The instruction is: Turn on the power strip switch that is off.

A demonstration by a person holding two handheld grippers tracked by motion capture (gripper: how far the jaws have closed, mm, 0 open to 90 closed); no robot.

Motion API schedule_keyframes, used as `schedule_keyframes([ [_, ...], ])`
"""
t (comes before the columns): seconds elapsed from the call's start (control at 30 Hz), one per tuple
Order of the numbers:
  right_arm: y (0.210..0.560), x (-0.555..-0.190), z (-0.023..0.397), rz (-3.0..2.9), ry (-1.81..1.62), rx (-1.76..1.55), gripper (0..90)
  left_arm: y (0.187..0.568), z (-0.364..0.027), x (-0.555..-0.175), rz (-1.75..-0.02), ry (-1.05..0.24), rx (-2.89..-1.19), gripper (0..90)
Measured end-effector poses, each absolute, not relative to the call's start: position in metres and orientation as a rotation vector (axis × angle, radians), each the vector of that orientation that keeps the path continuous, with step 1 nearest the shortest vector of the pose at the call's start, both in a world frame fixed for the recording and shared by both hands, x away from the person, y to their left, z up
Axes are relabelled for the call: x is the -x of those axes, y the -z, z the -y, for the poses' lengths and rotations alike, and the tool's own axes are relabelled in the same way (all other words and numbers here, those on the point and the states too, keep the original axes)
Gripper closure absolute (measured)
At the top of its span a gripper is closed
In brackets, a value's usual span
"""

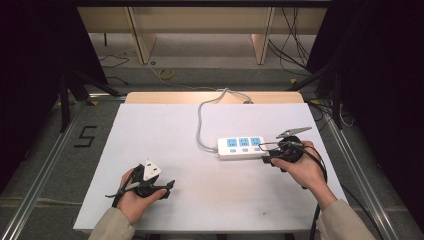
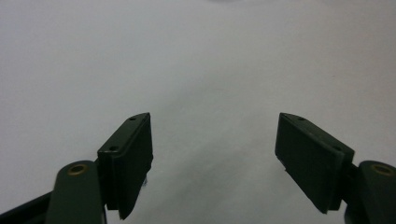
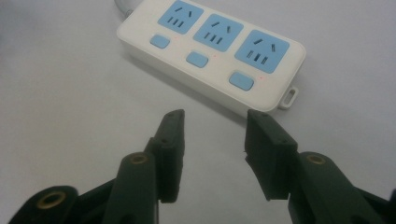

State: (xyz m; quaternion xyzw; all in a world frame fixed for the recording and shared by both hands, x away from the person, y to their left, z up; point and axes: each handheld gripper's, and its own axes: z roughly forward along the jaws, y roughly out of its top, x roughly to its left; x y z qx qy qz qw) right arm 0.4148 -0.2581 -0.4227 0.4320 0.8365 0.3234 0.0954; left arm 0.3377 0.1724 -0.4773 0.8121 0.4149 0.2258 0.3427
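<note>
Right gripper (image 3: 214, 140) hovers just beside the power strip (image 3: 212, 51), jaws partly apart and empty. That strip is glossy white with three blue sockets and switches, its grey cord (image 1: 201, 117) running off the counter (image 1: 165, 130). Well left of it, the left gripper (image 2: 214, 158) gapes wide over plain, perhaps matte, surface.

Sleeves: beige, on both forearms | left gripper (image 1: 167, 187): black, flat rectangular jaw pads with small screws, brass-ringed pivot holes, white block on top | right gripper (image 1: 266, 158): black, grey three-cornered plate on top, black cable trailing beside the sleeve
</note>
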Motion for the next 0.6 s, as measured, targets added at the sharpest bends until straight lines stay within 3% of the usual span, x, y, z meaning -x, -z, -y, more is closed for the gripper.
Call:
schedule_keyframes([
  [0.6, 0.451, -0.377, 0.282, -2.415, -1.056, -1.197, 47.9, 0.478, -0.173, -0.337, -1.083, -0.586, -2.111, 27.5],
])
